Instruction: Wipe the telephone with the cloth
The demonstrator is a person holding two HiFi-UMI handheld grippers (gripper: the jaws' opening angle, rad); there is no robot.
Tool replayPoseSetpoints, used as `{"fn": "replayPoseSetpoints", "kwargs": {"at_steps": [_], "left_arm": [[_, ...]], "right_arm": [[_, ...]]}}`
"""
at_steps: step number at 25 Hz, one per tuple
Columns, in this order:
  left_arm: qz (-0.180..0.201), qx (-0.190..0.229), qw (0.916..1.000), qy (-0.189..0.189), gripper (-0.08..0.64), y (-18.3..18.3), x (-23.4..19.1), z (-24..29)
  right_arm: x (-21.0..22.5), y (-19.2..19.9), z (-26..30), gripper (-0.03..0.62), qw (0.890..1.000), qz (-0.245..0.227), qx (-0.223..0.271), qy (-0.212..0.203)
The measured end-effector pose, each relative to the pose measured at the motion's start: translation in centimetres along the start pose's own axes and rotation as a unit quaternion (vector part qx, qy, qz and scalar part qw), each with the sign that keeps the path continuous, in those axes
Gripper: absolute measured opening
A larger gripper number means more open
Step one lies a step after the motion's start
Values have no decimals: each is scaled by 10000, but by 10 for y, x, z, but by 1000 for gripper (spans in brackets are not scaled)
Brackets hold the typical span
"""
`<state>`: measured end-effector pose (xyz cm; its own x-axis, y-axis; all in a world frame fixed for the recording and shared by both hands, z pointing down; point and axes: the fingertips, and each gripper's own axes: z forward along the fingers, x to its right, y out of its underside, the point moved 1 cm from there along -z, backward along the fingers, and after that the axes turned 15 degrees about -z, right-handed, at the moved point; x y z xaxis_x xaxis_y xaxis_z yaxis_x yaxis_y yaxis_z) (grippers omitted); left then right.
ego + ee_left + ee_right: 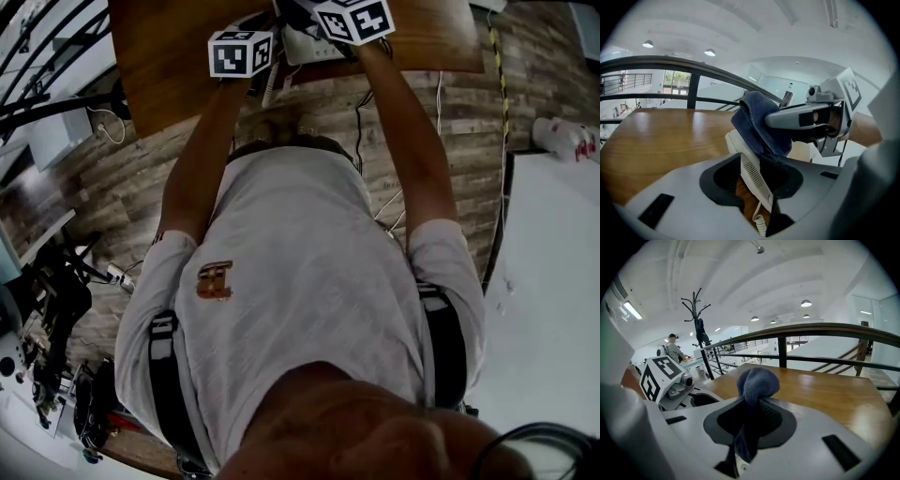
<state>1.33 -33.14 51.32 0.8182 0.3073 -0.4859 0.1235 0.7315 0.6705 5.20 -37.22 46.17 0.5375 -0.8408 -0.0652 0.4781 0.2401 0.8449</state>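
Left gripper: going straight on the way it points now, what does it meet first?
The white telephone handset, standing between the open jaws of the left gripper; just beyond, the blue cloth clamped by the right gripper. Depth is hard to judge.

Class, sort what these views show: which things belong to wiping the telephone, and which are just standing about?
Job: telephone handset, its coiled cord, blue cloth, wooden table.
Not part of it: coat stand, railing, ceiling lamps.
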Motion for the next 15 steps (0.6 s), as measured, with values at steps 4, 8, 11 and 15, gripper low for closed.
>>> {"fn": "replayPoseSetpoints", "kwargs": {"at_steps": [4,8,11,15], "left_arm": [[-87,-64,9999,-42,130,4,-4,4],[-176,-42,9998,10,130,7,-5,6],[-199,-38,9998,24,130,6,-5,5],[-177,-36,9998,16,130,4,-4,4]], "right_arm": [[6,13,8,72,9997,-88,-240,15],[13,29,11,72,9989,-145,-437,104],[21,38,8,72,9982,-112,-530,248],[36,53,0,72,9960,-64,-734,496]]}}
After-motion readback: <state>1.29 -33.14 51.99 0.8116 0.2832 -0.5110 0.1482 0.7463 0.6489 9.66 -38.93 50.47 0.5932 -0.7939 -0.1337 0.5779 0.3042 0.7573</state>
